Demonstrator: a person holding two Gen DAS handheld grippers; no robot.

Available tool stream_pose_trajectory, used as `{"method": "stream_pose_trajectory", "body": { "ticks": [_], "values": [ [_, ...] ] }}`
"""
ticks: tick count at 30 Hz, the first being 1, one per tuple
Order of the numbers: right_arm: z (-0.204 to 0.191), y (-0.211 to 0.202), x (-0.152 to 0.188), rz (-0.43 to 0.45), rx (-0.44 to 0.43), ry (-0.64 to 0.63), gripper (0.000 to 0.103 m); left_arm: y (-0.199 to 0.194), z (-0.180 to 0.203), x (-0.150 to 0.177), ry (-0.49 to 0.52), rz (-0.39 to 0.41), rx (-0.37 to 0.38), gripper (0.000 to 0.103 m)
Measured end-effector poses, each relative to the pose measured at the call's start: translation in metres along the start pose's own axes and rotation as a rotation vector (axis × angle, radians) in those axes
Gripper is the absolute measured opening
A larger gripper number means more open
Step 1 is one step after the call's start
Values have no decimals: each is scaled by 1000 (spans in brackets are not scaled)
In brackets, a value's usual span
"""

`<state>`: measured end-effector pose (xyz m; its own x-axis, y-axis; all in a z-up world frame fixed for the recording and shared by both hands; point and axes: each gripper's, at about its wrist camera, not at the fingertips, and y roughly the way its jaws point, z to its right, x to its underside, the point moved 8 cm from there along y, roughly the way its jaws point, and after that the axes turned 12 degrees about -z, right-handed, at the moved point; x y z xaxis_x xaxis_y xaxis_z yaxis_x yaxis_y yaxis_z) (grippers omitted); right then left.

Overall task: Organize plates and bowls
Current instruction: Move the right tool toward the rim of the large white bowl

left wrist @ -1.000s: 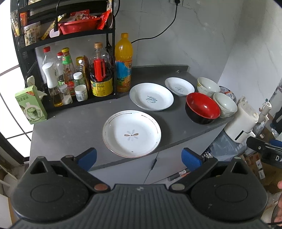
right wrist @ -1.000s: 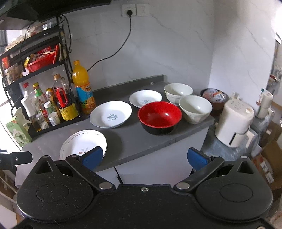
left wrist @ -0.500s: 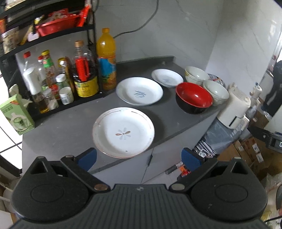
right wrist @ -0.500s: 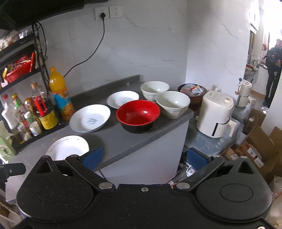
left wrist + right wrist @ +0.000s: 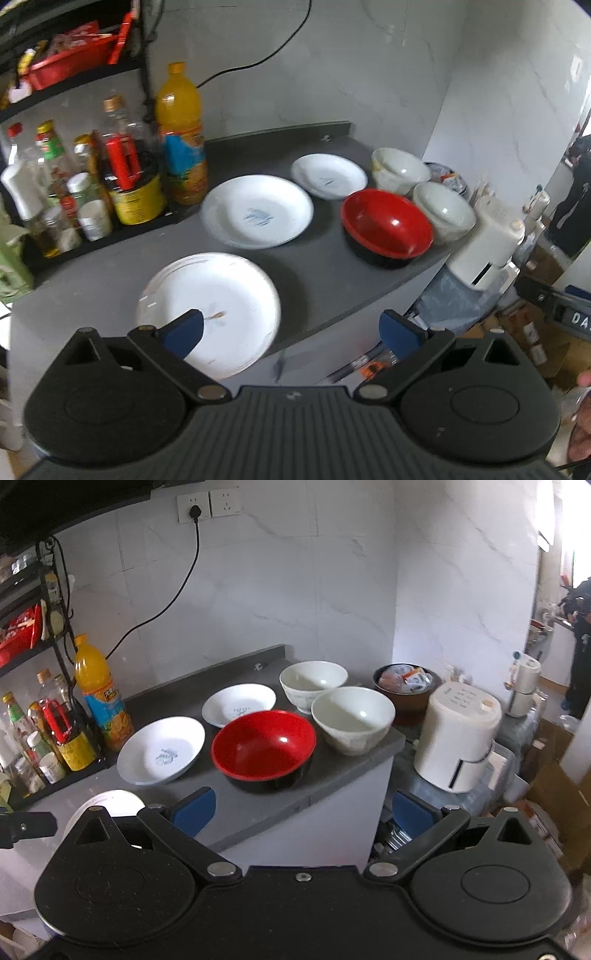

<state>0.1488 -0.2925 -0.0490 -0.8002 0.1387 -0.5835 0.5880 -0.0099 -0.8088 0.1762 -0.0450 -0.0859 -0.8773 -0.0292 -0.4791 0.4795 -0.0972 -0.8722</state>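
On the counter (image 5: 317, 269) the near plate (image 5: 210, 306) lies flat below our left gripper (image 5: 291, 328); both grippers' jaws gape, empty. We should take its rim squarely—probably the near edge—while our right gripper (image 5: 301, 808) waits.

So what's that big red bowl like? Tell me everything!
The red bowl is glossy red inside and black outside, maybe plastic or lacquer. It's empty and upright on the grey counter, near the front edge. A white plate sits to its left and a white bowl to its right. Neither gripper touches it.
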Motion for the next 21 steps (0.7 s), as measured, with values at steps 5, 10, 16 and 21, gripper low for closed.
{"method": "stream_pose_trajectory", "body": {
  "ticks": [5,10,16,21],
  "values": [
    [26,32,-27,-20,-33,-15,92,27,37,-35,-7,6,-13,100],
    [57,65,-52,-52,-65,-29,84,55,71,-65,-46,10,-14,99],
    [85,96,-78,-76,-101,-60,82,84,107,-99,-65,-1,-35,98],
    [100,119,-97,-102,-140,-77,77,105,126,-122,-82,-14,-47,93]
  ]
}}
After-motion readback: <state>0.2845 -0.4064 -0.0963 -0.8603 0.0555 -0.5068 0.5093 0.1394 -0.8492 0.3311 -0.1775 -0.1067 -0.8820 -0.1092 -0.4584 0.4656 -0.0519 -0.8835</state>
